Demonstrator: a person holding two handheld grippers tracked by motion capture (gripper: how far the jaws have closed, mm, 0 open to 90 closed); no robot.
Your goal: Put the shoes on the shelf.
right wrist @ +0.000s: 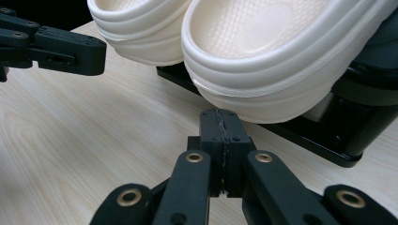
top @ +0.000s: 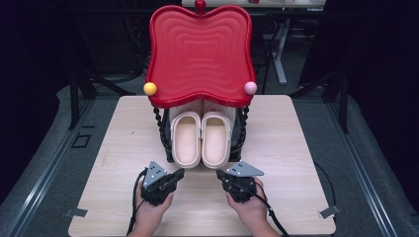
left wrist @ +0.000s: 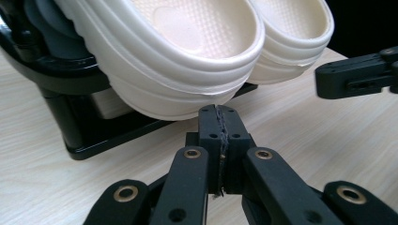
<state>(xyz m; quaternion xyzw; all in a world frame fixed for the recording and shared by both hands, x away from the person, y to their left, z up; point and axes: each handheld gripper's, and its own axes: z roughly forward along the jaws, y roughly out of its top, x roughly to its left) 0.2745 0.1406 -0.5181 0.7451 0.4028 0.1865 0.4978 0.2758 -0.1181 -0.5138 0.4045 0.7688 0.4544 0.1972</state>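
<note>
A pair of cream-white moulded foam clogs is seen resting on the lower tier of a black rack with twisted posts [top: 159, 123], which stands at the 12 o'clock side of the pale wood-grain counter [top: 296, 148]. The left clog [top: 186, 138] and the right clog [top: 216, 138] are laid side by side, touching, heels toward 6 o'clock and overhanging the rack's base plate. Both are empty; a dimpled footbed is shown in each. The rack is topped by a glossy red wavy-edged tray [top: 200, 54], tilted toward the camera and holding nothing; a yellow ball [top: 149, 88] is fixed at its 8 o'clock corner and a pink ball [top: 250, 88] at its 4 o'clock corner.

The left gripper [top: 179, 174] is held at 7 o'clock from the clogs, and the right gripper [top: 220, 174] at 5 o'clock, each pointed toward the heels. In the left gripper view [left wrist: 219, 117] the jaws are pressed together on nothing, their tips just below the left clog's heel [left wrist: 187, 61]. In the right gripper view [right wrist: 219, 119] the jaws are likewise together and empty, just beneath the right clog's heel [right wrist: 281, 56]. Contact between tips and heels cannot be told.
</note>
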